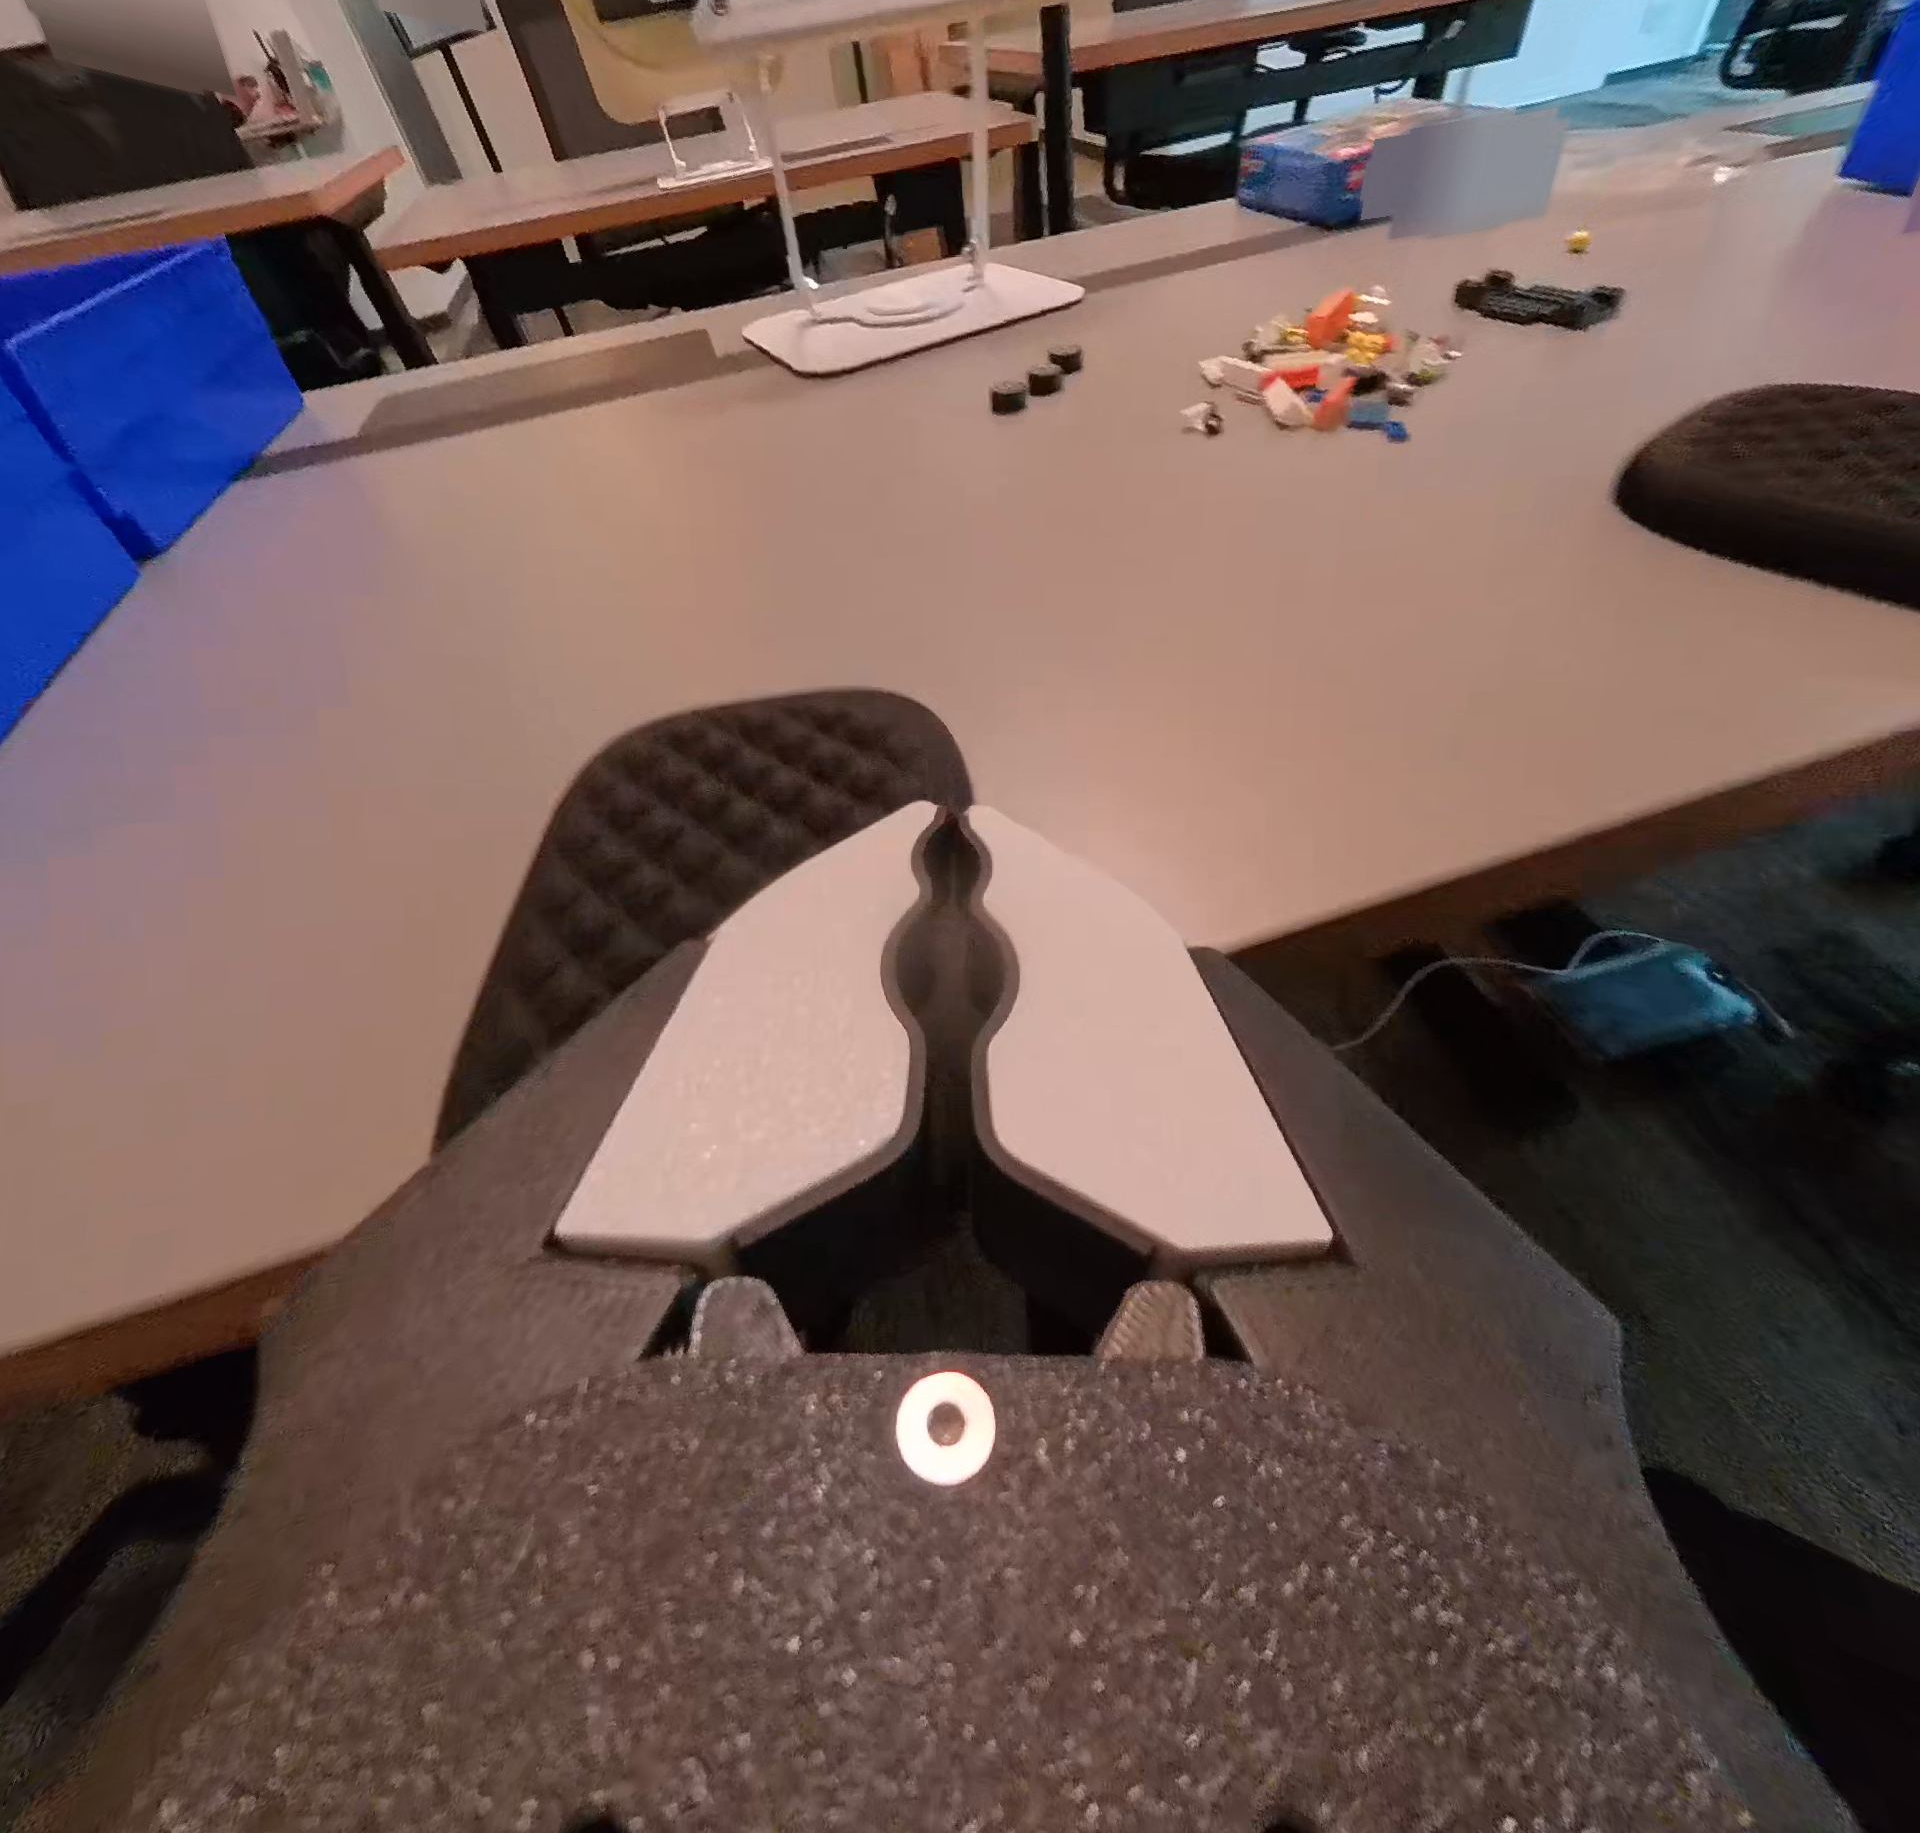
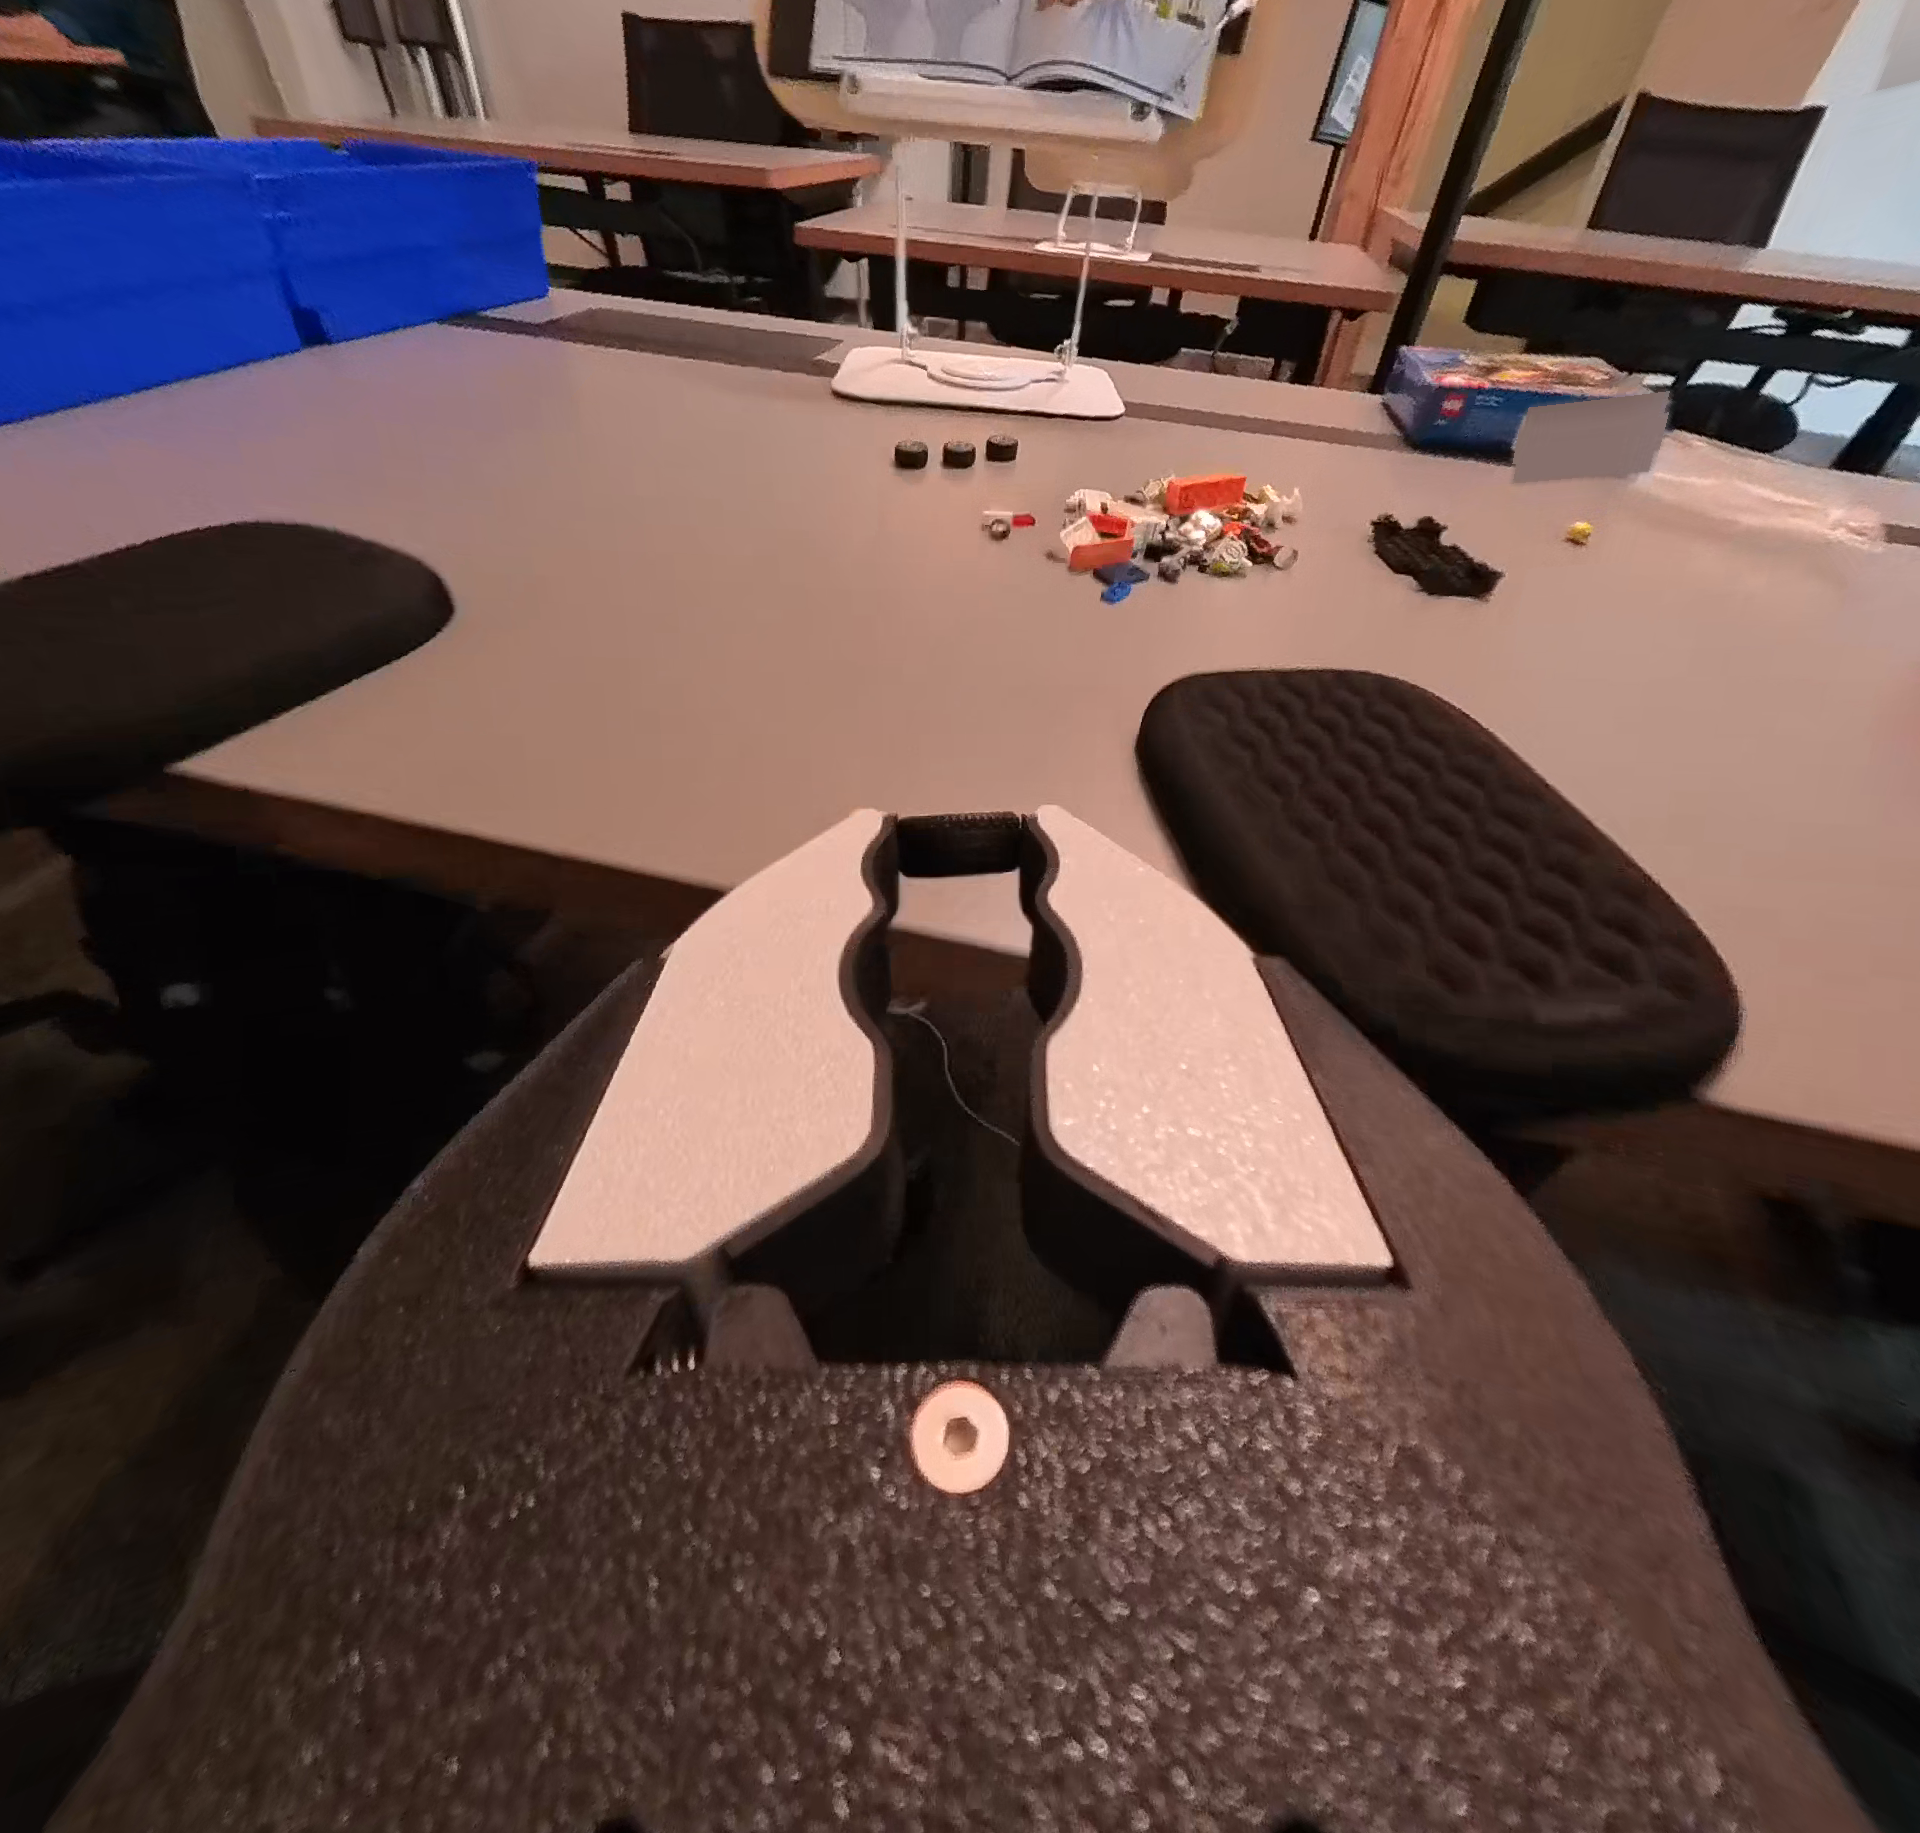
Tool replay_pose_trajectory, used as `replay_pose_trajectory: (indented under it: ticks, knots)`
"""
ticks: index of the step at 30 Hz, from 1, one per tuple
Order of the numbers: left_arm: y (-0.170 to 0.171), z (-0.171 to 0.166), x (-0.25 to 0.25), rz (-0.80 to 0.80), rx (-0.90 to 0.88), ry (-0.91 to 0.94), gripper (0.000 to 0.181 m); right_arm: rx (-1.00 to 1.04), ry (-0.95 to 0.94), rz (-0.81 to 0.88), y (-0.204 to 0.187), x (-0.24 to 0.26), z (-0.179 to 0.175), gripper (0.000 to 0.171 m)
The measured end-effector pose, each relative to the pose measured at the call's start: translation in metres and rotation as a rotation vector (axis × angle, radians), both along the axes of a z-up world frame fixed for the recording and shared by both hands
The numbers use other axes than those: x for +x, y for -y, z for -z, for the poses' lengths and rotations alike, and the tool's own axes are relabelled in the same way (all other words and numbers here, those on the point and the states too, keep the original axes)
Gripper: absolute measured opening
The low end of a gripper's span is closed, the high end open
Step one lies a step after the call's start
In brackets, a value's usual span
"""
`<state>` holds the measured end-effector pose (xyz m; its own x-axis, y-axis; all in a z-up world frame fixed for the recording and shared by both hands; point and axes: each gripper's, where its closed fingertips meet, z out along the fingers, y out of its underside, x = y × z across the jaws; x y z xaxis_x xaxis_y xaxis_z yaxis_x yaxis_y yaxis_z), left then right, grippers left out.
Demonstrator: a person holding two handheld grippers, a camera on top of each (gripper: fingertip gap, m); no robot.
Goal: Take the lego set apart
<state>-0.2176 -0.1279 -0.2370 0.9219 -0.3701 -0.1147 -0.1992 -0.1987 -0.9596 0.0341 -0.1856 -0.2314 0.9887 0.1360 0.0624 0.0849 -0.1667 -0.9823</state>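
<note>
Right gripper [image 2: 961, 827] clamped on a small black tyre [image 2: 958, 845], left gripper [image 1: 954, 812] closed and empty, loose brick pile [image 2: 1179, 533], three wheels [image 2: 956, 451], black chassis [image 2: 1434, 557] on the surface [image 2: 675, 578]

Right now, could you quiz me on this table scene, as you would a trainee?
1. True or false: the left gripper holds a brick.
2. How many black wheels stand in a row on the table?
3. What does the right gripper clamp: A) a small black wheel-like piece, B) a blue brick, C) nothing?

Key: 1 false, it is shut and empty; 2 three; 3 A.
</note>
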Motion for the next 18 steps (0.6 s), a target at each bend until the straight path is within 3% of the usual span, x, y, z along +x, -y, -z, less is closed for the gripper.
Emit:
replay_pose_trajectory:
  ticks: [4,9,14,18]
  knots:
    - [-0.041,-0.020,-0.001,-0.013,0.006,0.010,0.000,0.003,-0.014,-0.013,-0.046,0.011,-0.014,0.022]
    - [-0.061,-0.070,-0.002,-0.035,0.022,0.042,0.000,0.022,0.003,-0.041,-0.079,0.029,-0.070,0.022]
    - [-0.059,-0.104,0.006,-0.017,0.039,0.054,0.000,0.026,0.031,-0.067,-0.075,0.046,-0.117,0.022]
    - [-0.062,-0.107,0.014,0.010,0.040,0.048,0.000,0.019,0.048,-0.063,-0.064,0.060,-0.118,0.022]
